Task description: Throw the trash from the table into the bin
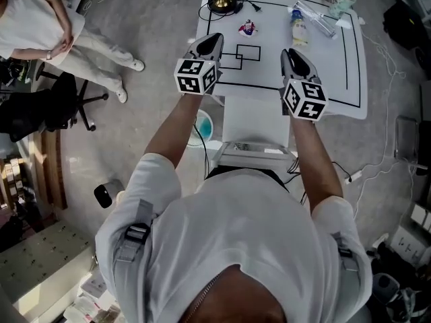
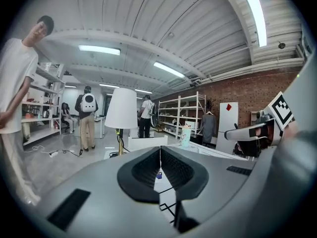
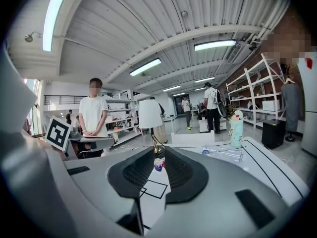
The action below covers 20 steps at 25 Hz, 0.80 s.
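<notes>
- Hovering above the near part of the white table (image 1: 269, 36), the left gripper (image 1: 211, 40) is kept clenched, its jaws pressed together with nothing between them.
- The right gripper (image 1: 291, 54) is held alongside it, its jaws slightly parted and empty.
- A small crumpled wrapper (image 1: 247, 27) is seen lying on the table beyond both grippers, untouched, near the lamp (image 1: 222, 2).
- A bottle (image 1: 300, 27) is seen lying farther right.

A workshop-style lab hall: strip lights (image 2: 101, 49) run under a ribbed metal ceiling (image 2: 188, 19), with open shelving (image 2: 183, 110) along a brick wall (image 2: 242, 88). A white tabletop (image 1: 355, 66) marked with black lines stands on bare concrete floor (image 1: 161, 46), people (image 2: 87, 118) standing about.
</notes>
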Tool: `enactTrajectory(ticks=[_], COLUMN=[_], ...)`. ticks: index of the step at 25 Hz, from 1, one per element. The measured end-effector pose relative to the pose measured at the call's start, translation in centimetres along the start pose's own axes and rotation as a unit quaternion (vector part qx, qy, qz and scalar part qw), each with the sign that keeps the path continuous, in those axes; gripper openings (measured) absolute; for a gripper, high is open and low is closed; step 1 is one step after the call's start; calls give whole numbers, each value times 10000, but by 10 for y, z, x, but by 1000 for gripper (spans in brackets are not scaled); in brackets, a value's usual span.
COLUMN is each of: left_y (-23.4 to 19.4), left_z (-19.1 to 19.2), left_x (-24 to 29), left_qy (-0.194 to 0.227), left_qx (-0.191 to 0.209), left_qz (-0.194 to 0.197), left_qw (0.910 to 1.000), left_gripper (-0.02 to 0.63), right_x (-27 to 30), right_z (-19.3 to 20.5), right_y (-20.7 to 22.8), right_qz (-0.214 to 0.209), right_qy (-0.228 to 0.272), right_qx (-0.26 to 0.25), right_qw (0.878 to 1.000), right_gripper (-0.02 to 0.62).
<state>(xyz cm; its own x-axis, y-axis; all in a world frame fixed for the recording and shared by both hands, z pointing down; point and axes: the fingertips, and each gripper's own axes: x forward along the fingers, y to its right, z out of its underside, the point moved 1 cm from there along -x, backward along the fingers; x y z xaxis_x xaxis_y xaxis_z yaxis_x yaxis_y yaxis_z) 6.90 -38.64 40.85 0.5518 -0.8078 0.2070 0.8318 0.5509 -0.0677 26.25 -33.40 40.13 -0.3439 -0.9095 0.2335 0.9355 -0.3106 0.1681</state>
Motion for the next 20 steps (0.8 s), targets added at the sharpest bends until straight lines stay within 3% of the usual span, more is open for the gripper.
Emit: enactTrajectory(ticks=[11, 20], left_y=[-12, -13], left_z=[53, 94], left_x=[82, 132], left_qy=[-538, -1058], left_qx=[137, 418], left_qz=[522, 829], left_qw=[9971, 9900], left_gripper=[15, 204], right_x=[50, 79], right_z=[37, 65], right_y=[22, 36], right_qz=[226, 337], right_qy=[-470, -738], right_qx=[146, 281], right_qw=[9985, 9963], right_gripper=[67, 67])
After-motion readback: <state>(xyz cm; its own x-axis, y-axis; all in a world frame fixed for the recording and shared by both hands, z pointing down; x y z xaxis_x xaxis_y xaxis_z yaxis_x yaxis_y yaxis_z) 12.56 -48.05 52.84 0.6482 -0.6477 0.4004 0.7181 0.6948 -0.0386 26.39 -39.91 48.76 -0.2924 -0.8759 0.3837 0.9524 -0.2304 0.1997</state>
